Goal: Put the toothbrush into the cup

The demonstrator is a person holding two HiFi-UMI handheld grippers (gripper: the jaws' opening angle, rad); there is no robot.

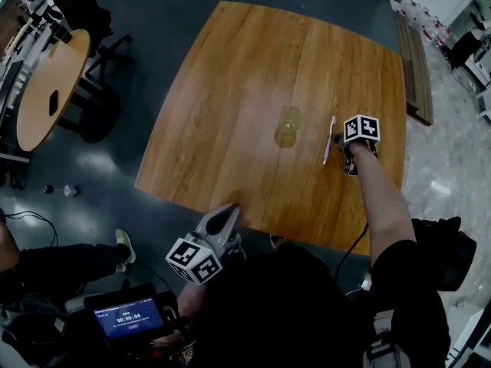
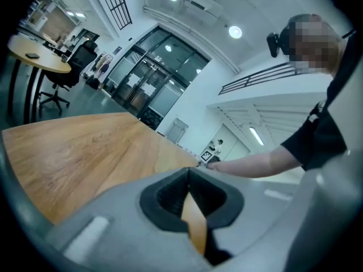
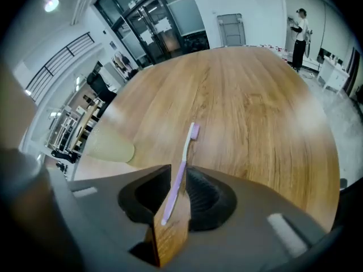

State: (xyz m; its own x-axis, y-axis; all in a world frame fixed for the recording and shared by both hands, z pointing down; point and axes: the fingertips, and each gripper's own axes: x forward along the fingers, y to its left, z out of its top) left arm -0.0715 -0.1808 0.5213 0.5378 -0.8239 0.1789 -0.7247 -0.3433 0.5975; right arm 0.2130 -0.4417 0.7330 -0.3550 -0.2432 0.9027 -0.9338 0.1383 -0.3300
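Note:
A pale yellow-green translucent cup (image 1: 289, 126) stands upright near the middle of the wooden table (image 1: 253, 75). To its right is a purple and white toothbrush (image 1: 329, 139), bristles pointing away from me. My right gripper (image 1: 338, 146) is shut on its handle. In the right gripper view the toothbrush (image 3: 182, 166) runs out from between the jaws of that gripper (image 3: 178, 173), and the cup (image 3: 110, 146) sits to the left. My left gripper (image 1: 229, 211) hangs at the table's near edge. In its own view the left gripper (image 2: 189, 170) is shut on nothing.
A round table (image 1: 46, 90) with a dark phone and office chairs stands at the far left. A bench (image 1: 414, 60) runs along the table's right side. A handheld timer screen (image 1: 129, 318) is at bottom left. A person (image 3: 299, 35) stands far off.

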